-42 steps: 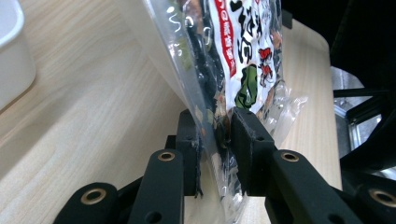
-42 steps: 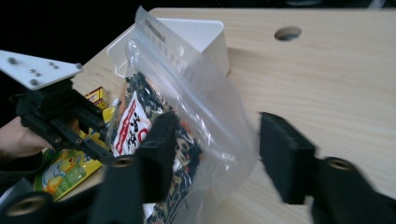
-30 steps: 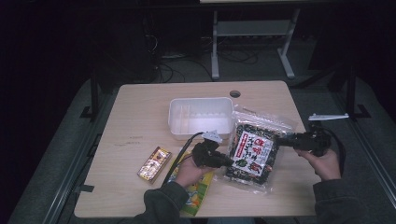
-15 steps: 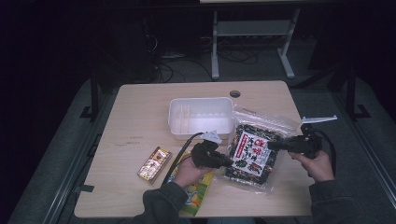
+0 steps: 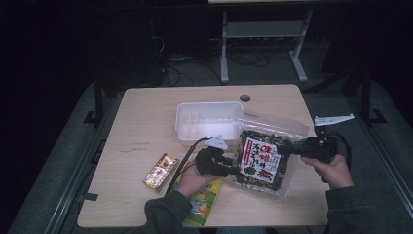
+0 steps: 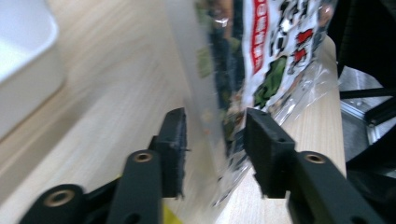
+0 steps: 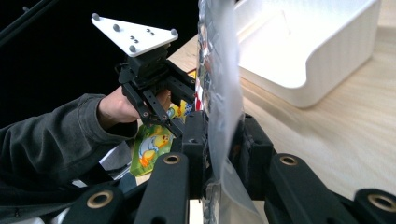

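A clear snack bag [image 5: 263,158] with a red-and-white label and dark contents is tilted up off the table between both grippers. My right gripper [image 5: 286,146] has just been closing and is shut on the bag's clear right edge [image 7: 219,70], with the film pinched between its pads [image 7: 219,140]. My left gripper [image 5: 236,169] is at the bag's left edge. Its jaws have just been opening and stand open [image 6: 215,135]. The bag edge [image 6: 261,51] hangs between them, with a gap on the left pad's side.
A white plastic tub [image 5: 207,122] sits behind the bag at mid-table. A yellow-green packet [image 5: 204,202] lies under my left forearm, and a small gold-wrapped bar [image 5: 160,169] lies to its left. The wooden table [image 5: 146,122] has bare room at left and back.
My right gripper moved in from the right, closed on the bag's edge and lifted it. My left gripper's jaws spread apart; that hand stayed in place.
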`<state>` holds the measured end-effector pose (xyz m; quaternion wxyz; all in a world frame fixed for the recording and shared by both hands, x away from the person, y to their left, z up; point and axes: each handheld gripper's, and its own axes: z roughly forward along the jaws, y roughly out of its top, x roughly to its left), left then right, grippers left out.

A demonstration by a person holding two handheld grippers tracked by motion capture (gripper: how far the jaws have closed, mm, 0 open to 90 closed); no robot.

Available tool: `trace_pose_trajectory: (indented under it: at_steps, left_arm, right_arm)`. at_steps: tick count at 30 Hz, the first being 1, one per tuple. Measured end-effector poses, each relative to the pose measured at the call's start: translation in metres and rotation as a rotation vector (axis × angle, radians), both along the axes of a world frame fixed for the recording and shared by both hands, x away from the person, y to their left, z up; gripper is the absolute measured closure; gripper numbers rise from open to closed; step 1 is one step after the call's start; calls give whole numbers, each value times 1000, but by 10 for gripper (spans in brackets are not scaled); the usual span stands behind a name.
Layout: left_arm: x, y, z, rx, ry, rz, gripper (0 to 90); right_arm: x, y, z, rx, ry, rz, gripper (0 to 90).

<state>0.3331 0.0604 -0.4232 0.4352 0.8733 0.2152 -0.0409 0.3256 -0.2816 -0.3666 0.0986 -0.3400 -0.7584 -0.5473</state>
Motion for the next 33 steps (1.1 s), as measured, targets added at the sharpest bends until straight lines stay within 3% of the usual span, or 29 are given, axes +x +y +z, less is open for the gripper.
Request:
trace_pose_trajectory:
  at_steps: [6,12,24,33]
  left_arm:
    - [-8,16,11,29,-59,41,494]
    - [-18,38,18,50,-85,66,457]
    - [-38,93,27,58,-119,142,378]
    - [-49,120,25,38,-118,180,350]
  right_arm:
    - [-4,5,19,-25,-54,-9,751]
    - [-6,11,38,-49,-101,-34,750]
    - [6,31,58,-61,-172,-112,750]
    - [23,58,71,-76,-208,-141,750]
